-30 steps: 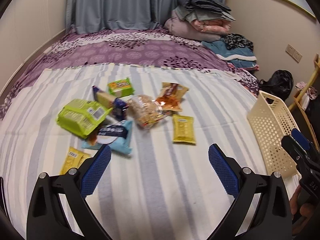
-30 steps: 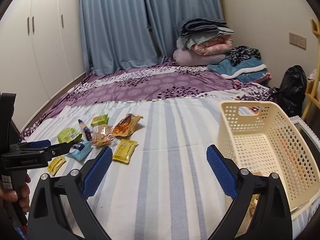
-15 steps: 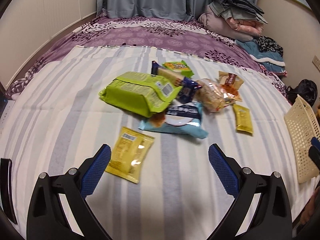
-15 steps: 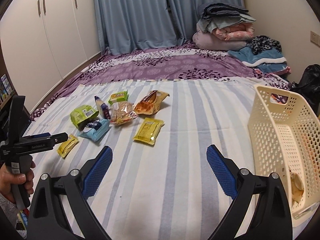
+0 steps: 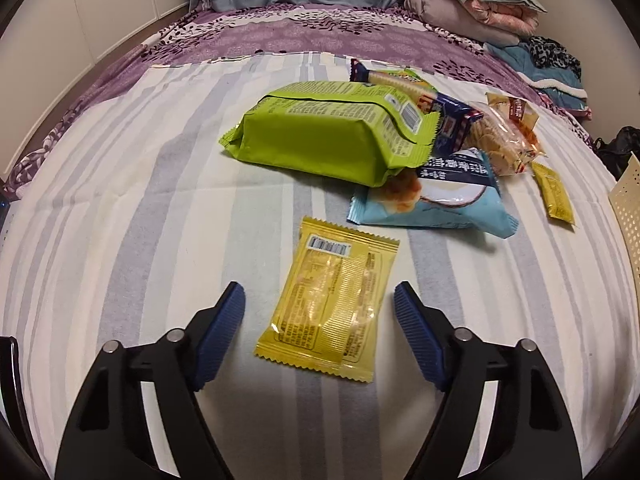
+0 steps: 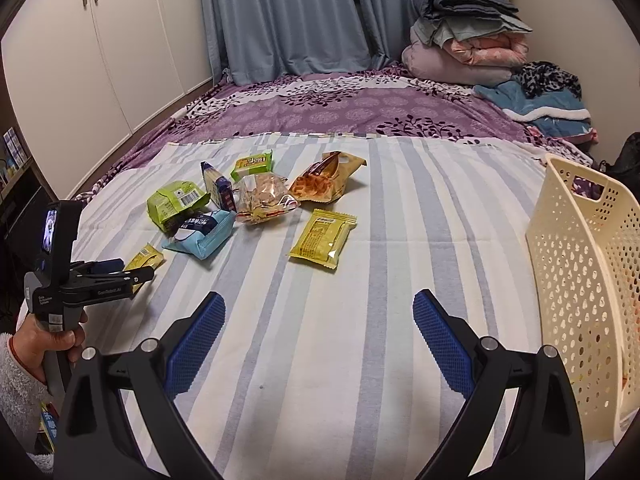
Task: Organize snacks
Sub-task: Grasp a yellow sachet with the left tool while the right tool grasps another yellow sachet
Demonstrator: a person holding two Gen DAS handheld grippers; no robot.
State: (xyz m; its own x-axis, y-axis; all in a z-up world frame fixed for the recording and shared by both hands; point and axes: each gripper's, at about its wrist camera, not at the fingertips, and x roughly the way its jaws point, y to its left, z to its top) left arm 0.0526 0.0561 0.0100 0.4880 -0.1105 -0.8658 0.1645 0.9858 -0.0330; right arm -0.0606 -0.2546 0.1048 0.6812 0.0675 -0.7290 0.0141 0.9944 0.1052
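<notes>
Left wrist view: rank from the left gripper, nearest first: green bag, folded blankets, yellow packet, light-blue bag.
1. Yellow packet: between the closing fingers of the left gripper, untouched.
2. Light-blue bag: beyond it, to the right.
3. Green bag: centre, behind.
4. Folded blankets: far right corner.

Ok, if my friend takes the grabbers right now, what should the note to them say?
Left gripper: jaws closing around the near yellow packet, pads not touching it yet.
Right gripper: open, holding nothing, over bare striped sheet.
Snacks: the pile is on the sheet, with the green bag, the blue bag and a second yellow packet among it.
Basket: stands at the right edge; there seems to be something inside, I cannot tell what.
Done: nothing grabbed yet.
Left: grip the near yellow packet, then move the snacks to the basket.
</notes>
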